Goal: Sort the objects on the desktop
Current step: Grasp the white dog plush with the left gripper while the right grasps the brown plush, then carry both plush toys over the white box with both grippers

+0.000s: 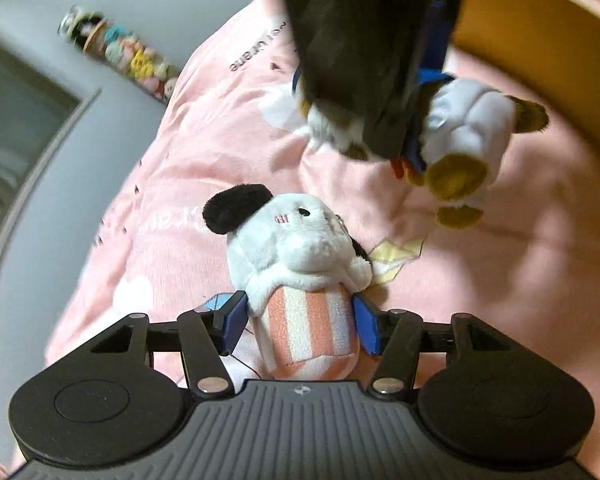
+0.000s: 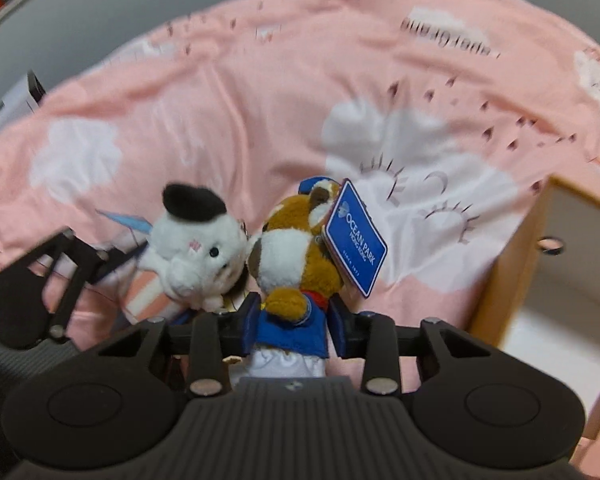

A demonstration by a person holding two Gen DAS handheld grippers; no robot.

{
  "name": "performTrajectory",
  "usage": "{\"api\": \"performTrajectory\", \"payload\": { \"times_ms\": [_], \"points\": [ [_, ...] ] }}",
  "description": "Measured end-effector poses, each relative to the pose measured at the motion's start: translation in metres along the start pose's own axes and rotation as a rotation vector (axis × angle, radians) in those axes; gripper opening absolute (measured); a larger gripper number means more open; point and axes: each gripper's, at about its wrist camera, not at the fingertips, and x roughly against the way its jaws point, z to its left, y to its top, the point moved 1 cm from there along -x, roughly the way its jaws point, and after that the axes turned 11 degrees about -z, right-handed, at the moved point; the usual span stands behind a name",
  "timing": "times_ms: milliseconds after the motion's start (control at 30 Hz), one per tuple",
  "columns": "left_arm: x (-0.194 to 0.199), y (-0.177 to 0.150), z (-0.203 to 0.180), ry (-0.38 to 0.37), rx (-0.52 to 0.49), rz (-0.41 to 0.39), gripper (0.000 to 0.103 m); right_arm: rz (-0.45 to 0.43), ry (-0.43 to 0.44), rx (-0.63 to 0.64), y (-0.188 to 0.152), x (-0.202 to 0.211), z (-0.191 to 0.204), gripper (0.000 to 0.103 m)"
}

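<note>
Now, beginning at our left, the left gripper (image 1: 300, 316) has its two blue pads (image 1: 233, 322) pressed against the pink-and-white striped body of a white plush (image 1: 296, 248) with black ears, the jaws narrowed to the width of the toy. Its head points forward, away from the tool, above a pink cloth (image 1: 204, 152) printed with white clouds. Far ahead and to the left of this gripper, a blurred row of small colourful trinkets (image 1: 120, 54) lies on a grey surface (image 1: 40, 208).

Moving right, the right gripper (image 2: 294, 322) clamps a brown-and-white plush (image 2: 288, 256) by its blue jacket, the jaws closed in on its torso. A blue Ocean Park tag (image 2: 356, 240) hangs just right of its head. In the right wrist view the two toys' heads touch or nearly touch, the white one just left of our right tool. Off to the right of it stands a wooden box (image 2: 504, 260) with a pale interior, its edge beside the cloth.
</note>
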Motion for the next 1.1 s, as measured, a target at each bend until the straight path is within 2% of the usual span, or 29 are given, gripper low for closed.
{"api": "performTrajectory", "payload": {
  "times_ms": [167,367,533,767,1100],
  "points": [
    [0.024,0.007,0.029,-0.116,0.258,-0.003,0.063,-0.099,0.012,-0.019,0.009,0.046,-0.005,0.038],
    [0.074,0.029,0.054,-0.206,0.482,-0.104,0.063,-0.202,-0.009,-0.040,0.013,0.098,-0.015,0.038],
    [0.098,0.048,0.066,-0.329,0.636,-0.189,0.063,-0.257,-0.045,-0.070,0.009,0.132,-0.030,0.038],
    [0.130,0.079,0.051,-0.449,0.698,-0.277,0.063,-0.306,-0.116,-0.112,-0.006,0.172,-0.055,0.038],
    [0.130,0.119,0.021,-0.615,0.698,-0.300,0.063,-0.287,-0.236,-0.207,-0.045,0.198,-0.100,0.038]
  ]
}}
